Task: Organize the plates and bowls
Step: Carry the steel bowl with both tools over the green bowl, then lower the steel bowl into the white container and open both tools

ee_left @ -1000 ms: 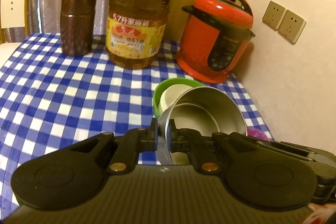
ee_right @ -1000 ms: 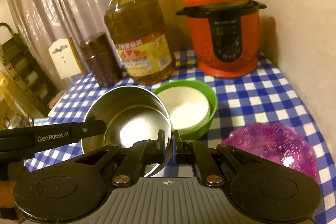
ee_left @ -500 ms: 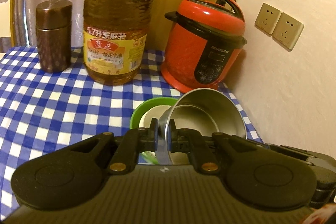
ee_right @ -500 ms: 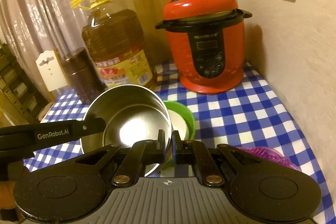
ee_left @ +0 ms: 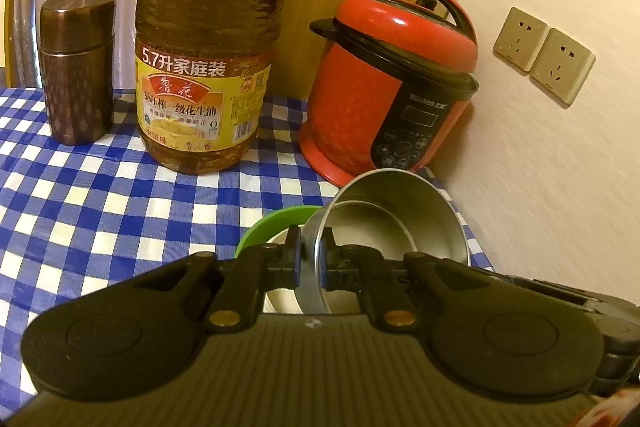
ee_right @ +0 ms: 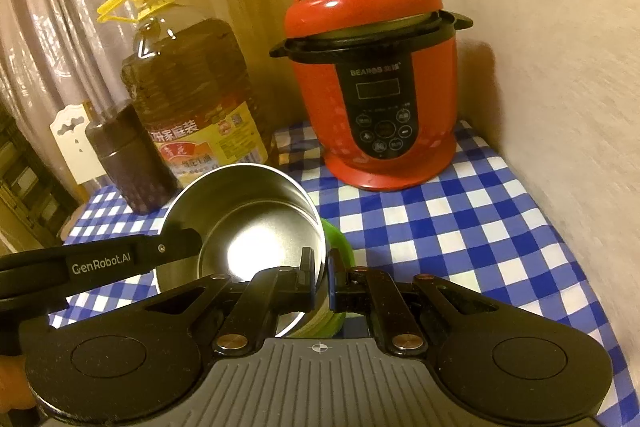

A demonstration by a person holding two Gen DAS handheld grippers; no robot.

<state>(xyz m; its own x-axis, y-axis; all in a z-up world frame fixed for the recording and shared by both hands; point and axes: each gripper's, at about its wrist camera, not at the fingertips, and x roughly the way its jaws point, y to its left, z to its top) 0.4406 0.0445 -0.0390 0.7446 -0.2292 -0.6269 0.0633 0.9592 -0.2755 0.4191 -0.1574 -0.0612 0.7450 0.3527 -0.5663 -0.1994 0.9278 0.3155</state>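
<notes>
The light is warm, yellow and rather dim. A bright glare spot shines inside the steel bowl. The wall at right looks blurred; fisheye bending curves the frame edges.

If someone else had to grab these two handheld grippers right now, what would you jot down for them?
Left gripper: shut on the near rim of the steel bowl.
Right gripper: shut on the opposite rim of the same bowl, so both hold it, tilted, off the table.
Green bowl: on the checked tablecloth, just below and beside the steel bowl, with a white bowl nested inside it.
Done: white bowl stacked in the green one; steel bowl picked up.
Left: probably lower the steel bowl onto that stack, then release both grippers.
Nearby: red cooker, oil bottle, brown canister.
</notes>
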